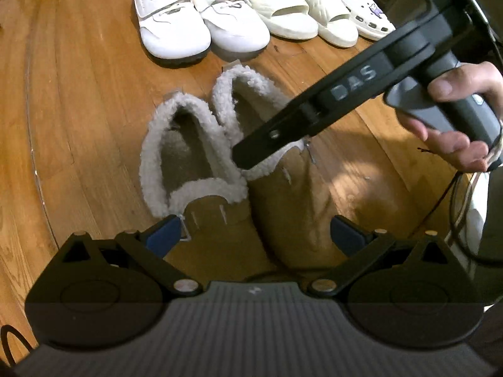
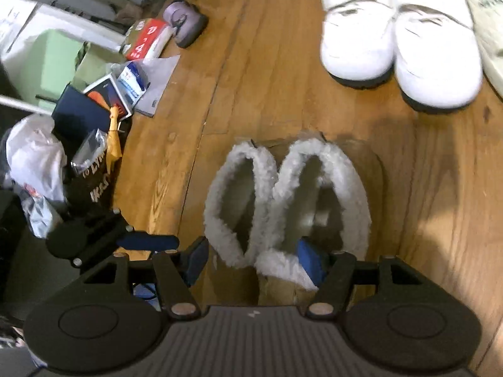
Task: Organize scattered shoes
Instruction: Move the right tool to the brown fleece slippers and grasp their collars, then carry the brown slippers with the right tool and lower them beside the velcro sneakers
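Fleece-lined tan slippers (image 1: 220, 163) lay side by side on the wooden floor (image 1: 78, 94), just in front of the white sneakers (image 1: 201, 15). Both the left gripper (image 1: 254, 235) and right gripper (image 2: 254, 260) stood open above them, holding nothing.

slipper toes (image 1: 220, 229) hidden behind left claw (image 1: 256, 235), sneakers (image 2: 402, 40) blurred, edge-cropped

Bare floor (image 2: 251, 62) left of 2 fleece slippers (image 1: 201, 163); white shoe row (image 1: 201, 15) blocks ahead, clutter pile (image 2: 78, 110) far left.
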